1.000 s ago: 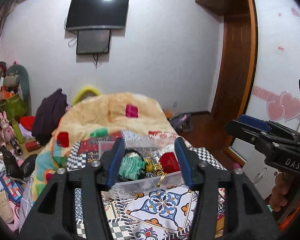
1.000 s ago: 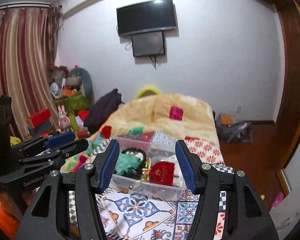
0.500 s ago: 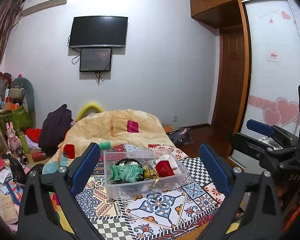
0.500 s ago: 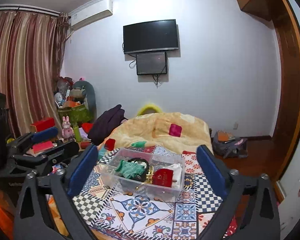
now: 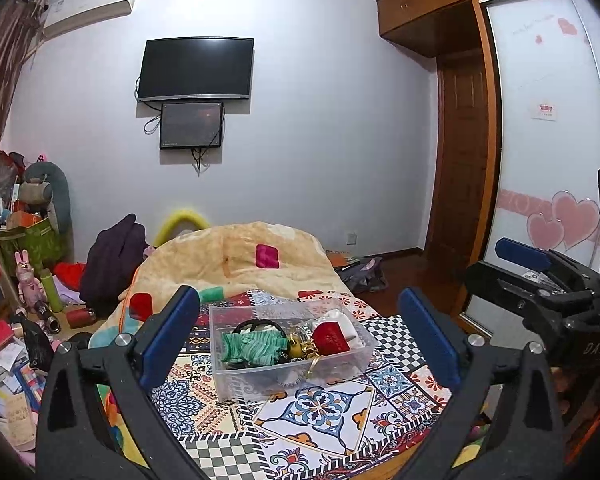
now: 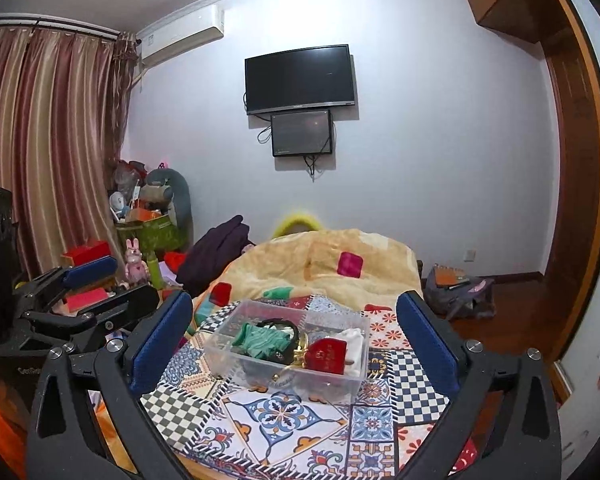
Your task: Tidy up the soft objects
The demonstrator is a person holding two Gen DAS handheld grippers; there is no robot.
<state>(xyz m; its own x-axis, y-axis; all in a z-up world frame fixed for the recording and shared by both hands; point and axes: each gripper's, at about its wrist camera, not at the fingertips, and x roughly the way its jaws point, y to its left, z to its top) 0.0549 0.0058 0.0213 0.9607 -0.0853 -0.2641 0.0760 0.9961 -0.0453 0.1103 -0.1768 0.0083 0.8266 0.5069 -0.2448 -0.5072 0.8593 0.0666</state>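
On the patterned tile-print cloth [image 5: 324, 412], dead ahead of both hand-held grippers, sits the clear plastic bin [image 5: 290, 344] of soft items, long axis crosswise. Left hand-held gripper [image 5: 300, 344] and right hand-held gripper [image 6: 294, 344] both spread wide, empty, about equally near.

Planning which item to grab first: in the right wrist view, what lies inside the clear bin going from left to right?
Inside the bin: green cloth → black ring → red pouch → white cloth.
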